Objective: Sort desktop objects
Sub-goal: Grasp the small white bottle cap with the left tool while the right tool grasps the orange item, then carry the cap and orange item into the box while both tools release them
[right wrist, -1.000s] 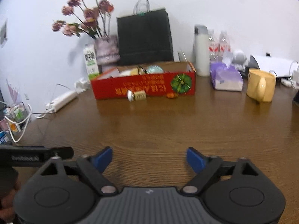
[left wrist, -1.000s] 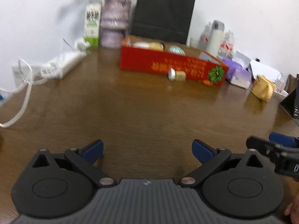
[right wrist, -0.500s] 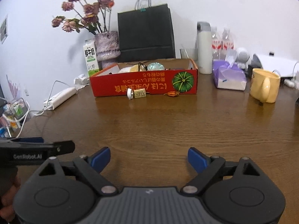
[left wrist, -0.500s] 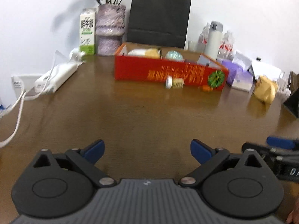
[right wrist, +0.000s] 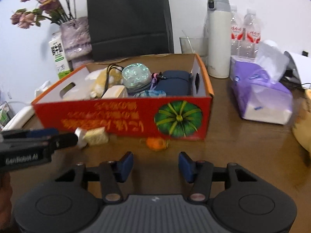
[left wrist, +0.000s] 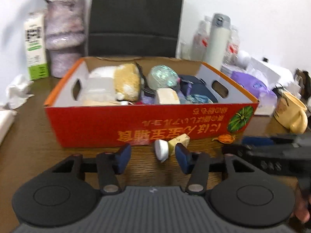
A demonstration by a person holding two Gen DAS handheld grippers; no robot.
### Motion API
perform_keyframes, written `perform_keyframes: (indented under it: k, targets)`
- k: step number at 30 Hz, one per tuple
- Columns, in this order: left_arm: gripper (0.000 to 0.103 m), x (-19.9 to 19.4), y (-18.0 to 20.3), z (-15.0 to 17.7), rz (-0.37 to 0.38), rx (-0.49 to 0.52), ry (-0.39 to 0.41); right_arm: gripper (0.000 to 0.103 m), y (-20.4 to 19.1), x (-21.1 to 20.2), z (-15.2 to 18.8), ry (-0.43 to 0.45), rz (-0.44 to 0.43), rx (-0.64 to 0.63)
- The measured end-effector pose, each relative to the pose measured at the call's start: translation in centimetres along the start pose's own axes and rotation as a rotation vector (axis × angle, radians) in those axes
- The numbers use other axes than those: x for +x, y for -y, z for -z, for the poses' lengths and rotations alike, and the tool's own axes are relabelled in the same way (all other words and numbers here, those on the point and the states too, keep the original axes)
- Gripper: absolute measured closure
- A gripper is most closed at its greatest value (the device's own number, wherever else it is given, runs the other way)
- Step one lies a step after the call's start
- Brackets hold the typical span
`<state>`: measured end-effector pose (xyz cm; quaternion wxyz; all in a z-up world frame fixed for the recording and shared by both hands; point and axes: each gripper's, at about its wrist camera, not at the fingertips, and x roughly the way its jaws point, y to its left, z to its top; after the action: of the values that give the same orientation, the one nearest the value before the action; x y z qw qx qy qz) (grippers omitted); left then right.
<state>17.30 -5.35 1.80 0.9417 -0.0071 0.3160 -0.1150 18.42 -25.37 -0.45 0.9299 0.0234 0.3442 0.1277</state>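
A red cardboard box (left wrist: 120,128) (right wrist: 124,116) holding several items stands on the brown table. In front of it lie a small bottle with a white cap (left wrist: 171,145) (right wrist: 93,136) and a small orange object (left wrist: 223,138) (right wrist: 156,143). My left gripper (left wrist: 152,158) is open just short of the bottle, whose cap sits between the blue fingertips. My right gripper (right wrist: 155,165) is open and empty, just short of the orange object.
Behind the box stand a black paper bag (right wrist: 128,19), a flower vase (right wrist: 75,36), a milk carton (left wrist: 35,46) and a white flask (right wrist: 218,36). A purple tissue pack (right wrist: 260,95) and a yellow mug (left wrist: 291,114) are at the right.
Both grippers have moved forward across the table, close to the red box and the two objects in front of it. Both stay open.
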Motion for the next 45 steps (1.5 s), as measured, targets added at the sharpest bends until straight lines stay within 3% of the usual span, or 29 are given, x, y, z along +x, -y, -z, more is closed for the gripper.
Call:
perform_keyframes:
  k: [1,3,5,7,15,21,34,40,45]
  targets:
    - [0.059,0.2,-0.1,0.1,0.017,0.007,0.002,0.053,0.0,0.4,-0.1,0.003,-0.001,0.001]
    - [0.082,0.8,-0.4,0.3,0.027,0.003,-0.024,0.058,-0.1,0.9,-0.2,0.015,0.006,-0.011]
    - [0.090,1.3,-1.0,0.4,0.031,-0.023,-0.043,0.065,-0.3,1.1,-0.2,0.022,0.023,-0.021]
    - [0.091,1.3,-1.2,0.4,0.037,-0.033,-0.043,0.076,-0.6,1.1,-0.2,0.027,0.026,-0.042]
    - [0.091,-1.5,-1.0,0.3,0.008,-0.043,0.013,0.092,-1.8,-0.4,0.6,0.040,-0.010,-0.084]
    - [0.091,-4.5,-0.1,1.7,-0.018,-0.036,0.017,0.093,-2.8,-4.2,2.8,0.062,-0.027,-0.104]
    - [0.091,-15.1,3.2,7.7,-0.025,0.001,0.045,0.093,-5.4,-17.4,10.7,0.180,-0.045,-0.154]
    - [0.091,-18.4,4.1,10.4,-0.017,0.014,0.041,0.093,-5.3,-20.2,13.9,0.175,-0.032,-0.130]
    - [0.091,-19.2,3.8,11.5,-0.011,-0.008,0.035,0.093,-5.9,-21.4,14.5,0.184,-0.045,-0.132]
